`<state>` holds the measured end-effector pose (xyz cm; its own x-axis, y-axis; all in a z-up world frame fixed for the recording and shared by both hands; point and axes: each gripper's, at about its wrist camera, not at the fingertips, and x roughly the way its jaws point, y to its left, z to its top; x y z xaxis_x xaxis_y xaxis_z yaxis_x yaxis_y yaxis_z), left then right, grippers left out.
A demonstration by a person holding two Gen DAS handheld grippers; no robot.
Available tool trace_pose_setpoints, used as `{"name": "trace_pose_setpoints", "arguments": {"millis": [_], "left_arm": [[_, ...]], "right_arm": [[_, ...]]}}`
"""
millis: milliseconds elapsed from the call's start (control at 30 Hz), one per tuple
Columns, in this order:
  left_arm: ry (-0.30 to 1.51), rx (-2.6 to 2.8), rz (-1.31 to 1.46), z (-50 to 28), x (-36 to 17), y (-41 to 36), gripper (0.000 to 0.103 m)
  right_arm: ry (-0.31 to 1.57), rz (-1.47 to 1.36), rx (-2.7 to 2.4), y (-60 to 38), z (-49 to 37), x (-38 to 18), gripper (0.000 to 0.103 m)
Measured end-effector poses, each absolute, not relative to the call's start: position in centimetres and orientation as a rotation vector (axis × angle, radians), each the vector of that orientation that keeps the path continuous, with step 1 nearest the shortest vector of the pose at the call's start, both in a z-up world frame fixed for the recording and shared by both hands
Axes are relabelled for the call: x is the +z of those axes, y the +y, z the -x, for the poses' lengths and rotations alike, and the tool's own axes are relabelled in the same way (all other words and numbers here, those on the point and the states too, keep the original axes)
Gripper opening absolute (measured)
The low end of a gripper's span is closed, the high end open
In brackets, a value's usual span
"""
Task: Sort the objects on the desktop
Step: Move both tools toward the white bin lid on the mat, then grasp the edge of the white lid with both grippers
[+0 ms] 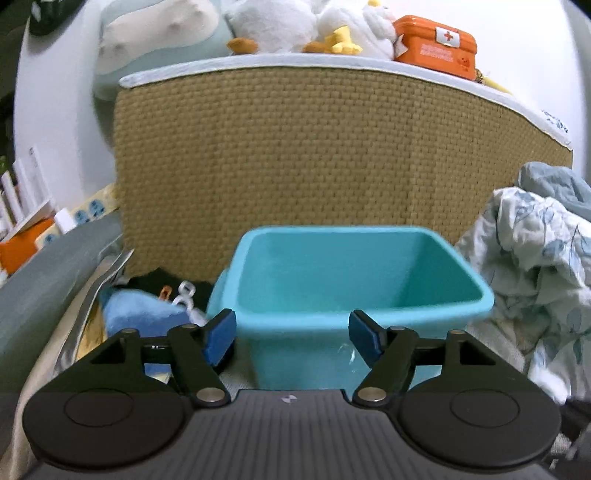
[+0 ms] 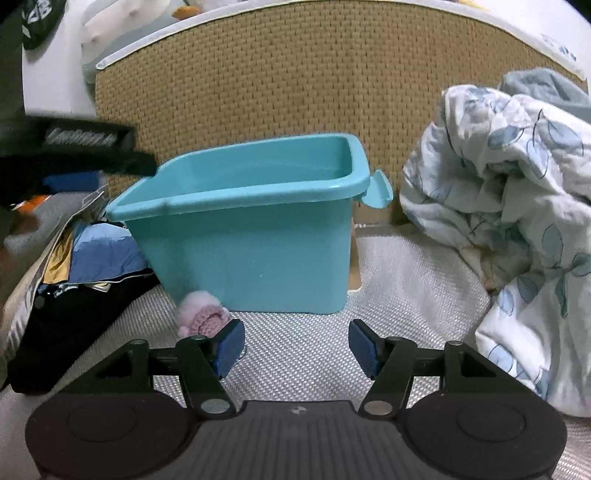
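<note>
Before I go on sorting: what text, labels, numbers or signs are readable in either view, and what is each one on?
Red cross sign, no letters: on the white label of the orange first-aid tin on top of the woven panel.
Printed lines on the tin's front: too blurred to read.
White lettering on the dark item, upper left of the right wrist view: too blurred to read.
Teal bin: no text visible.

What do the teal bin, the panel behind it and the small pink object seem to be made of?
Teal bin: probably moulded plastic, smooth with a slight sheen. Panel: apparently woven straw or rattan, a tan basket-weave texture. Small pink object: likely crocheted yarn, fuzzy with visible stitches.
</note>
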<state>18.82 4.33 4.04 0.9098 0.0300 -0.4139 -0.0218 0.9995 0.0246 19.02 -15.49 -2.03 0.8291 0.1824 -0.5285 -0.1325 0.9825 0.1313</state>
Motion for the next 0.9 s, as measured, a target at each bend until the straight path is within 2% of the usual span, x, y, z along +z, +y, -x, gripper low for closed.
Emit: {"name": "trace_pose_setpoints", "arguments": {"millis": [333,667,867,900], "left_arm": [[0.543,0.043,-0.015,-12.8,0.3,8.0,0.071],[0.672,-0.016,0.027,-8.8,-3.4,11.1,0.071],[0.742,-0.084,0.072,-7.7,-5.4,13.1,0.066],[0.755,-0.096,0.093,-7.5,-5.7,13.4,0.063]], "right_arm": [[0.559,-0.069,0.182,-17.8,-15.8,-1.9,0.066],[0.628,-0.071,0.19,-19.3,-11.4,-3.6,0.066],[0.687,-0.116,0.213,-21.0,-9.9,-5.0,0.066],[0.693,-0.122,0.219,-21.3,-9.8,-5.1,0.066]]}}
